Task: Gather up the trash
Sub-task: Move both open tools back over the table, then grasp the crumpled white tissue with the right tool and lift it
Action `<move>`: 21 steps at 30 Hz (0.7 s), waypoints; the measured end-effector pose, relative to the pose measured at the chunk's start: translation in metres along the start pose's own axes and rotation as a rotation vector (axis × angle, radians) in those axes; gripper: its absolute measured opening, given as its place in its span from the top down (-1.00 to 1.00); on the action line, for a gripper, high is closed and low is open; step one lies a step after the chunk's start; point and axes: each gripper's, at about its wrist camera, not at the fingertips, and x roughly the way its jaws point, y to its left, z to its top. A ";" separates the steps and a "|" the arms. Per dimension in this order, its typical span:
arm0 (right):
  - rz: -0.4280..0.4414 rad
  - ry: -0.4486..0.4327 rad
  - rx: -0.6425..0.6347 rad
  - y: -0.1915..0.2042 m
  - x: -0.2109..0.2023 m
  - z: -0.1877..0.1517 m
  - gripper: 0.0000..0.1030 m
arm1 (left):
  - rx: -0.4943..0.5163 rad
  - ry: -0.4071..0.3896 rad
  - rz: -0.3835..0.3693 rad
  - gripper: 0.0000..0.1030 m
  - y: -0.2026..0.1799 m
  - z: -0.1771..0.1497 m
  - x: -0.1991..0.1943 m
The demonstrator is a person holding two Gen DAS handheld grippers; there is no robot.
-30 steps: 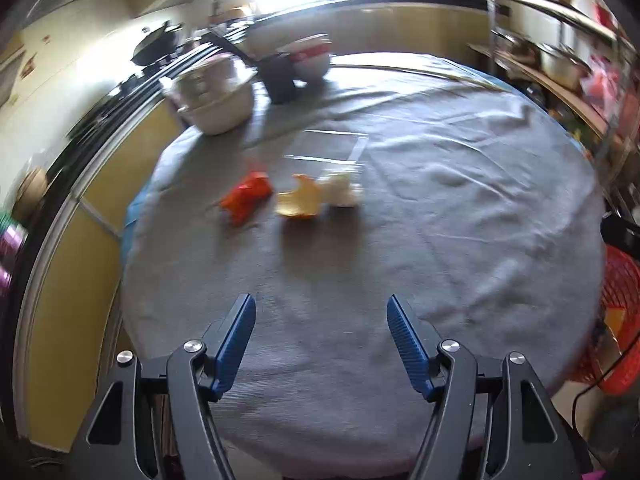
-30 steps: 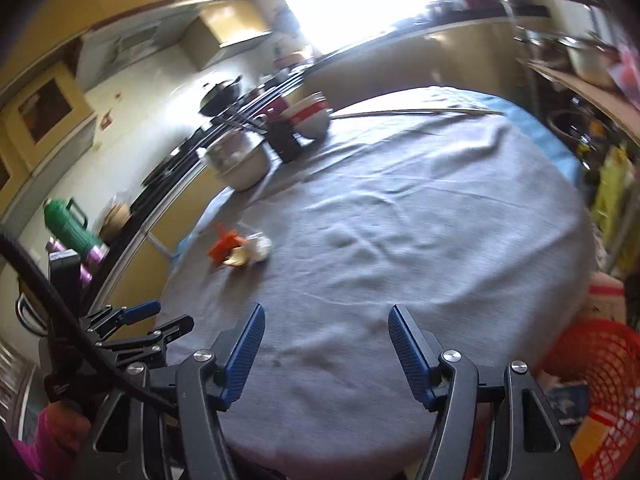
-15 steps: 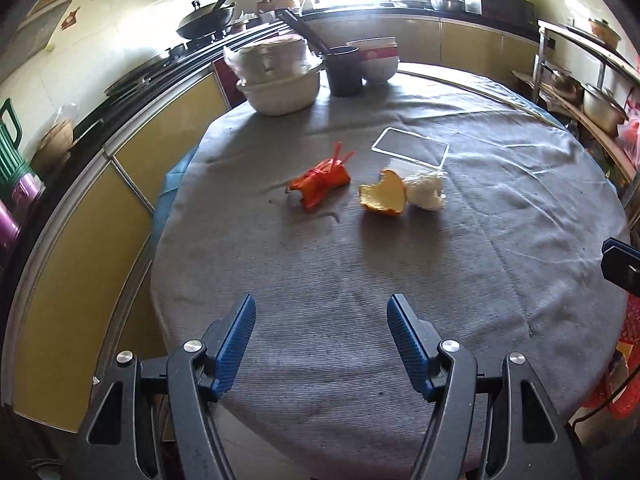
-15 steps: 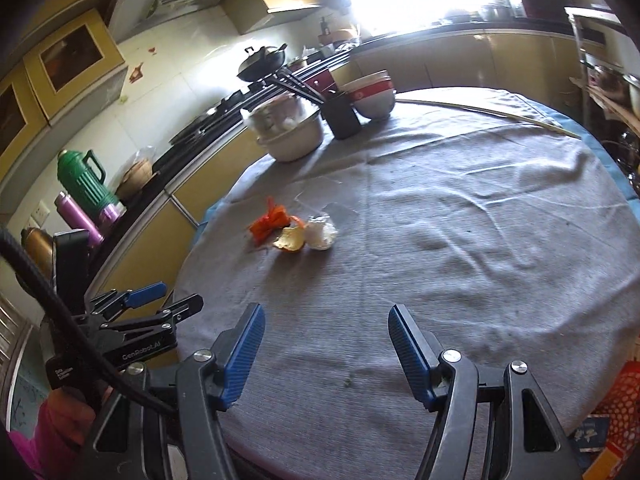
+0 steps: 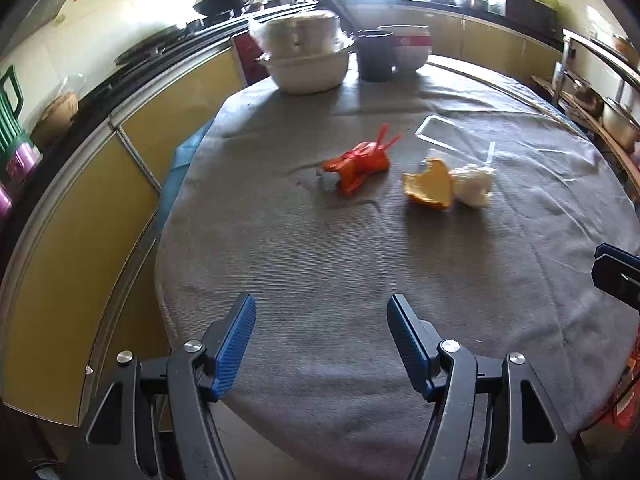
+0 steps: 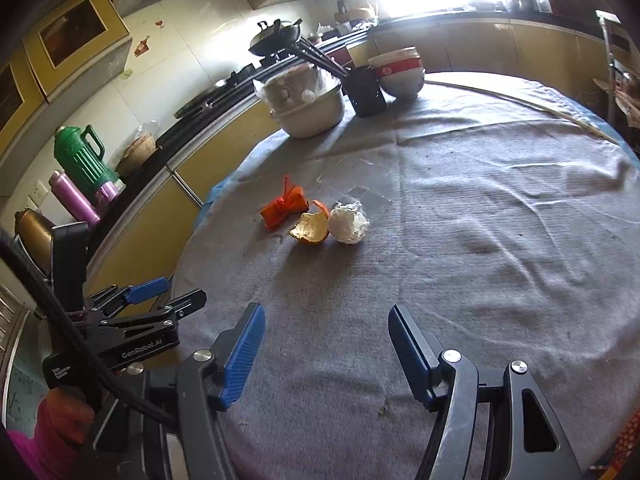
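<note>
Three bits of trash lie together on the grey tablecloth: a crumpled red wrapper (image 5: pixel 358 165) (image 6: pixel 285 209), an orange peel (image 5: pixel 430 190) (image 6: pixel 311 229) and a white paper wad (image 5: pixel 473 186) (image 6: pixel 349 223). A clear plastic wrapper (image 5: pixel 456 138) lies just behind them. My left gripper (image 5: pixel 321 338) is open and empty over the near table edge, well short of the trash. My right gripper (image 6: pixel 326 346) is open and empty, also short of the trash; the left gripper (image 6: pixel 158 294) shows at its lower left.
A covered white pot (image 5: pixel 306 56) (image 6: pixel 308 104), a dark cup (image 5: pixel 374 56) (image 6: pixel 365 92) and stacked bowls (image 5: pixel 410 50) (image 6: pixel 398 74) stand at the table's far edge. A kitchen counter with a green thermos (image 6: pixel 82 156) runs along the left. A red basket (image 5: pixel 626 400) sits right of the table.
Both grippers have moved closer to the table and turned left, so the trash now sits nearer and more central. Both stay open.
</note>
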 end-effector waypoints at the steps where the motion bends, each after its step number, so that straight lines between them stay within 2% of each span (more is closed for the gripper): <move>1: 0.001 0.004 0.000 0.000 0.004 0.002 -0.32 | -0.004 0.003 0.002 -0.34 0.002 0.001 0.002; 9: 0.006 0.024 0.016 -0.003 0.048 0.023 -0.32 | -0.035 0.028 0.009 -0.34 0.021 0.011 0.023; 18: 0.016 0.036 0.123 -0.024 0.103 0.053 -0.30 | -0.042 0.051 -0.012 -0.34 0.026 0.023 0.043; 21: 0.017 0.046 0.157 -0.029 0.118 0.059 -0.19 | -0.046 0.059 -0.022 -0.34 0.023 0.026 0.048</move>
